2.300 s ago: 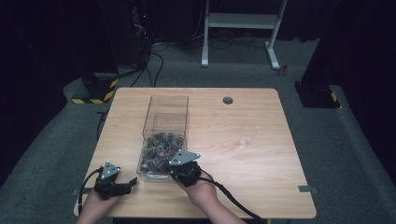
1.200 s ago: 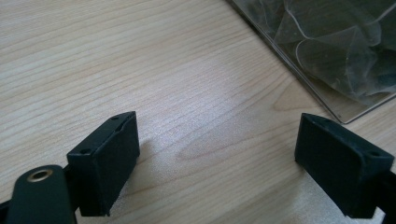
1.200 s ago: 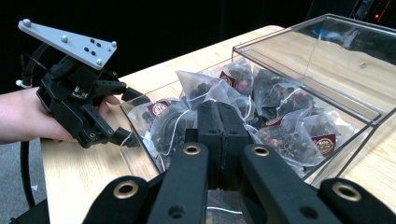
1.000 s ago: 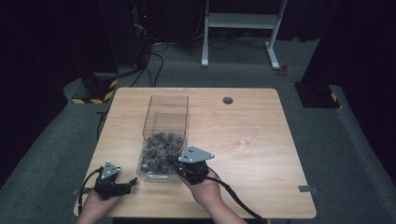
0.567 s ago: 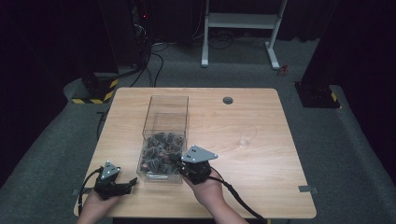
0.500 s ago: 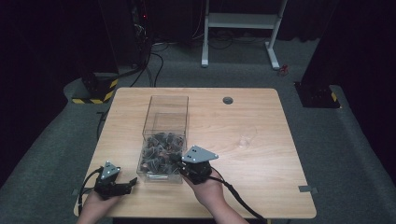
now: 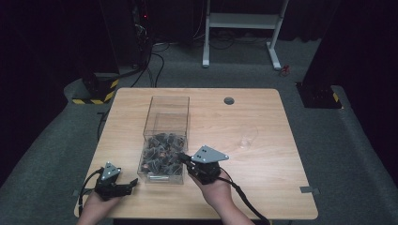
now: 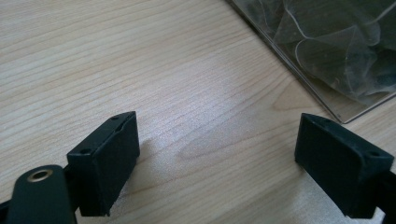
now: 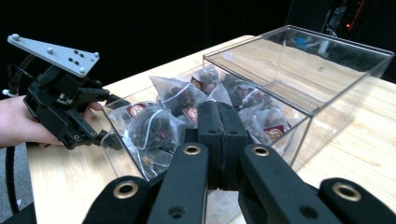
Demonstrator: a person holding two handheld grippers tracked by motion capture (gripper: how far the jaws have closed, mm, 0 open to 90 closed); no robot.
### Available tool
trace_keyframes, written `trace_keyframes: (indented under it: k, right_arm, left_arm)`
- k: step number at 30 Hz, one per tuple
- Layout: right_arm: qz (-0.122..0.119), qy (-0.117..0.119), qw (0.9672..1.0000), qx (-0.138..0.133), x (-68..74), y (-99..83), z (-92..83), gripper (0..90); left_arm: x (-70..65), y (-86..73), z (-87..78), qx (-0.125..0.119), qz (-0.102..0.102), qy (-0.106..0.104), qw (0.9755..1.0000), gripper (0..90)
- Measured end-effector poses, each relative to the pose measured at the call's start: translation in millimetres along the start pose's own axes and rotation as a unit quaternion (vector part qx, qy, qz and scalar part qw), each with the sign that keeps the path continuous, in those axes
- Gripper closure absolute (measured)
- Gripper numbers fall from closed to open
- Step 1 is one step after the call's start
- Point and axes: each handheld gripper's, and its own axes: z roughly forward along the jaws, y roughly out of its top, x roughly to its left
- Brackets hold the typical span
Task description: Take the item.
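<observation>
A clear plastic box (image 7: pixel 170 105) stands mid-table, its near half piled with pyramid tea bags (image 7: pixel 162 150). My right gripper (image 7: pixel 183 158) is at the box's near right wall, raised to about rim height. In the right gripper view its jaws are pressed together, so the right gripper (image 9: pixel 220 109) is shut with nothing visible in it, and it points over the tea bags (image 9: pixel 177 100) in the box (image 9: pixel 299 56). My left gripper (image 7: pixel 133 183) rests on the table by the box's near left corner. In its own view the left gripper (image 8: pixel 215 154) is open over bare wood.
A small clear cup (image 7: pixel 247 136) sits on the wooden table (image 7: pixel 263 178) to the right of the box. A round cable hole (image 7: pixel 229 100) is near the far edge. The other hand's gripper (image 9: pixel 70 112) appears left of the box in the right gripper view.
My right gripper has shifted rightward along the box's near end and lifted slightly. The left gripper has stayed put.
</observation>
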Motion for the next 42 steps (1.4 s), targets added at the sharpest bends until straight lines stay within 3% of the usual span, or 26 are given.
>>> trace_keyframes:
  k: [42]
  right_arm:
    - [0.031, -0.072, 0.9969, -0.001, -44.9, -23.3, -42.7, 90.0]
  left_arm:
    - [0.0, 0.0, 0.0, 0.000, 0.000, 0.000, 1.0000, 14.3]
